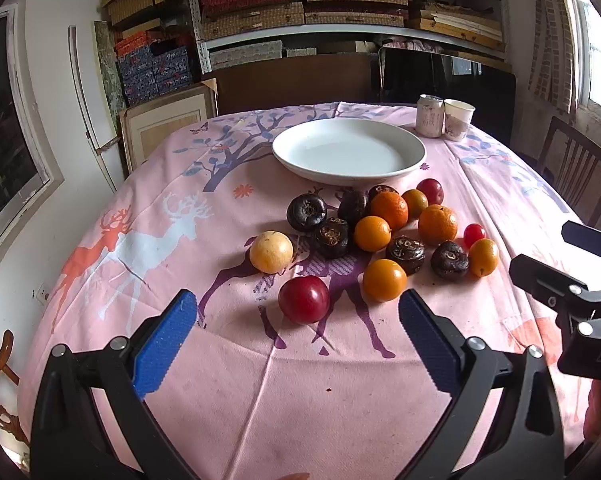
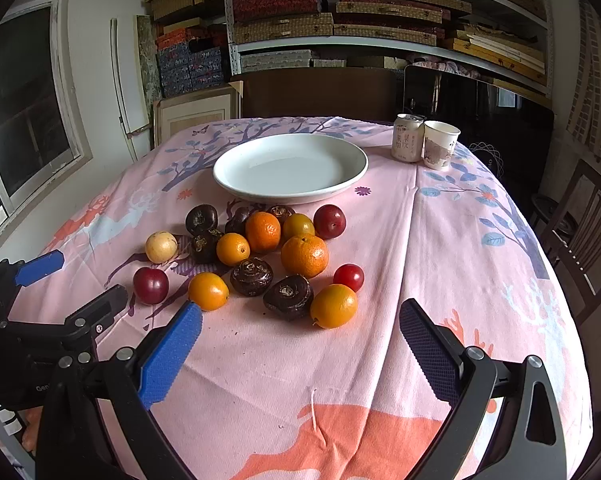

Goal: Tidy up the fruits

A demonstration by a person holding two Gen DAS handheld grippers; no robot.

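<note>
Two pairs of tongs hang over the near edge of a table, each with its two blue-padded fingers spread wide and holding nothing. The left tongs (image 1: 298,312) point at a red plum (image 1: 304,299), which lies on the cloth between and just beyond their tips, untouched. The right tongs (image 2: 300,320) sit beside them, their tips near an orange fruit (image 2: 334,306) and a dark, wrinkled fruit (image 2: 288,296).

The table wears a pink cloth (image 1: 260,380) printed with deer and trees. The fruits (image 1: 380,232) lie loose in a cluster at the middle of the table: several orange ones, several dark wrinkled ones, a few red ones and one pale yellow fruit (image 1: 270,251) on the left of the group. Just behind the cluster, toward the far edge, stands a white plate (image 1: 348,151) with nothing on it. At the far right corner a can (image 1: 430,116) and a paper cup (image 1: 458,119) stand touching.
</note>
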